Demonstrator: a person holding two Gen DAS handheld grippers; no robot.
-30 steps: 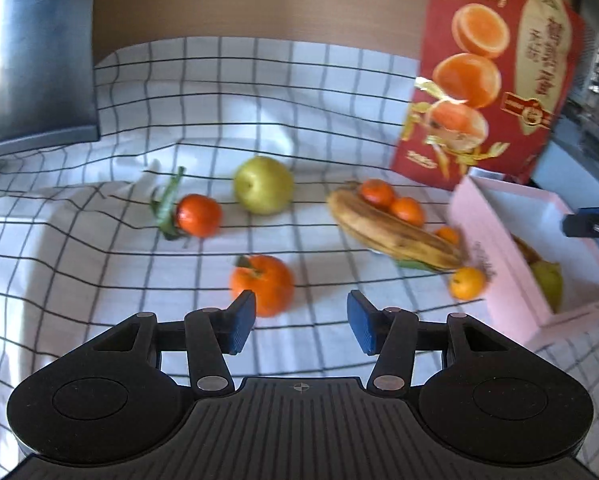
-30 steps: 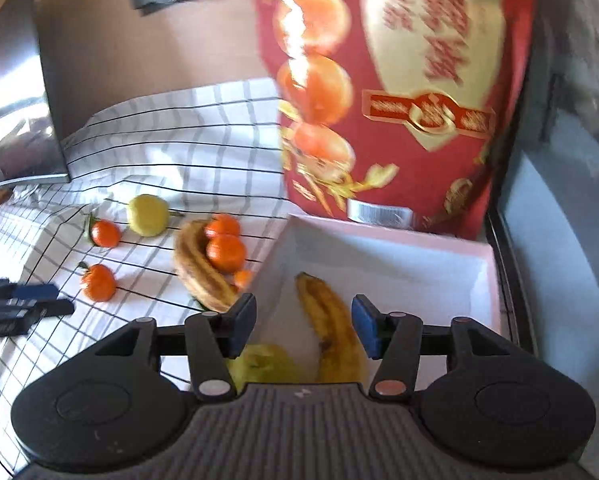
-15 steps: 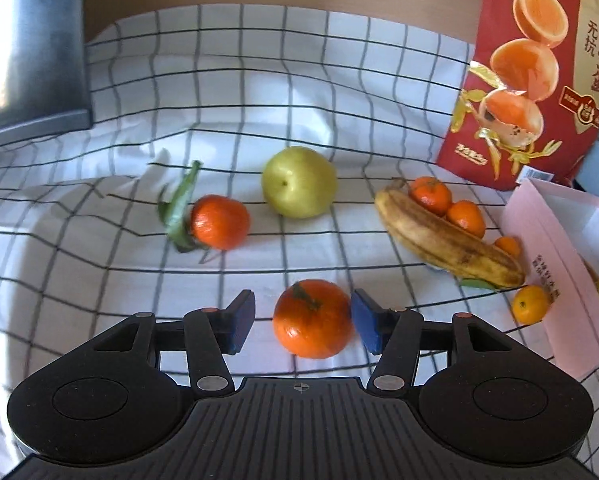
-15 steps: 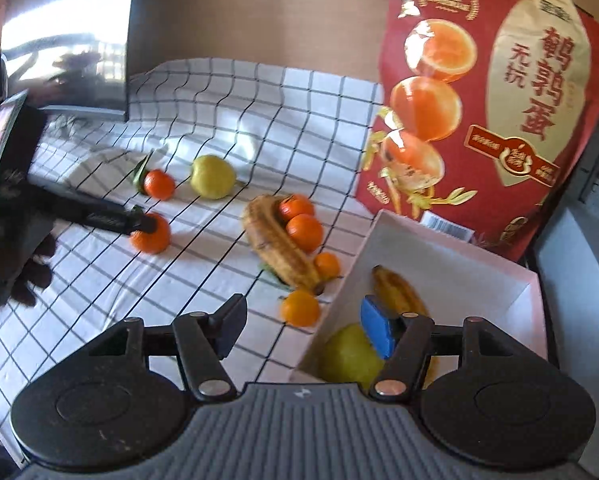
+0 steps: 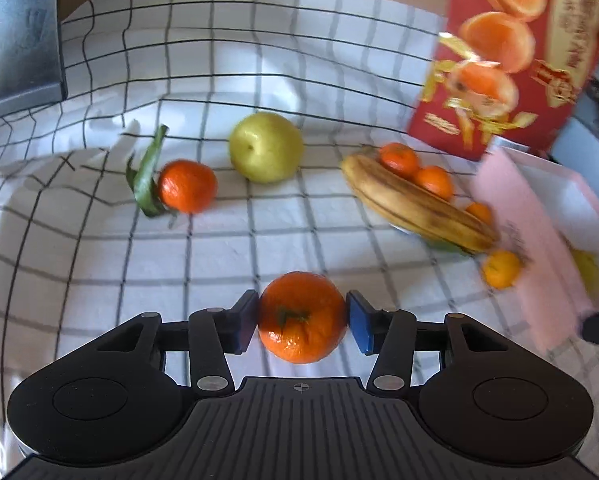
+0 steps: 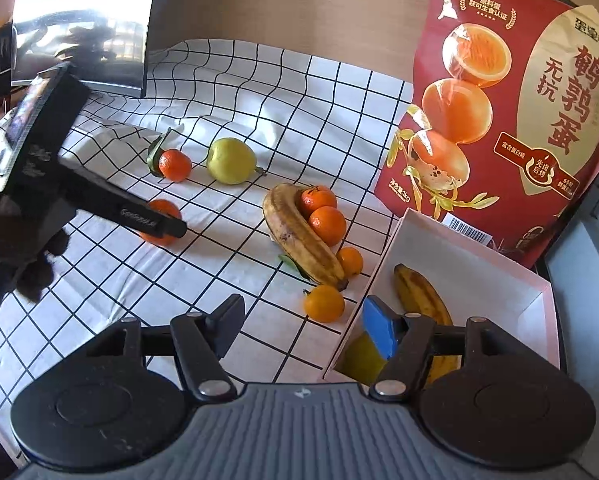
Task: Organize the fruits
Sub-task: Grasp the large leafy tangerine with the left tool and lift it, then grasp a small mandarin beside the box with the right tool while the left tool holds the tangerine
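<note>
My left gripper (image 5: 301, 322) is shut on a large orange (image 5: 302, 316), both blue pads touching its sides; it also shows in the right wrist view (image 6: 159, 222), low over the checked cloth. Beyond it lie a tangerine with a leaf (image 5: 186, 186), a yellow-green pear (image 5: 265, 147), a brown banana (image 5: 417, 208) with small tangerines (image 5: 433, 181) behind it, and one small orange (image 5: 500, 269) by the pink box (image 5: 539, 236). My right gripper (image 6: 303, 324) is open and empty above the box's near left corner. The box (image 6: 383, 276) holds a banana (image 6: 421, 296) and a pear (image 6: 361, 356).
A tall red snack bag (image 6: 511, 92) stands behind the box. A dark monitor (image 6: 87, 20) stands at the back left on the wooden desk. The white checked cloth (image 6: 299, 92) is wrinkled near the back. The box's right half shows bare white floor (image 6: 495, 300).
My left gripper moved forward over the large orange and closed on it. My right gripper pulled back and left from over the box, staying open.
</note>
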